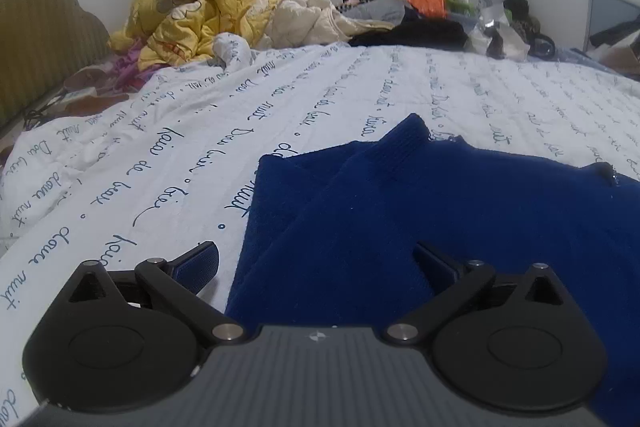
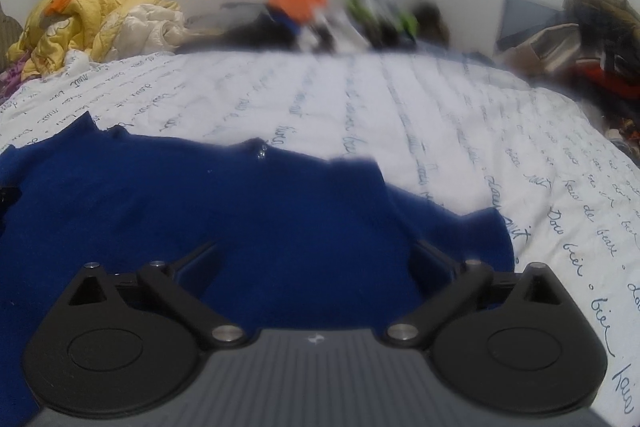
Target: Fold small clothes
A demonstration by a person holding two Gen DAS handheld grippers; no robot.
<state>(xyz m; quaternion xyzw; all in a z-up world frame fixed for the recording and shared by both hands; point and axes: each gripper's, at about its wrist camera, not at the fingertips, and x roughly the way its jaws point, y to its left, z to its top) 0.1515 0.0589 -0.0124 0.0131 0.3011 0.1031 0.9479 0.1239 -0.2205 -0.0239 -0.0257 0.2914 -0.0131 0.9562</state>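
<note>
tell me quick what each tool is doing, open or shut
Left tool: open, holding nothing, over the edge of the dark blue knit garment.
Right tool: open, empty, over it.

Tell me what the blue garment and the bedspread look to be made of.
Blue garment: likely a soft matte knit; ribbing shows along its raised edge. Bedspread: looks like quilted cotton, matte white with printed script and puffy stitched lines.

Even indoor light, fisheye-bent edges, right view motion-blurred
</note>
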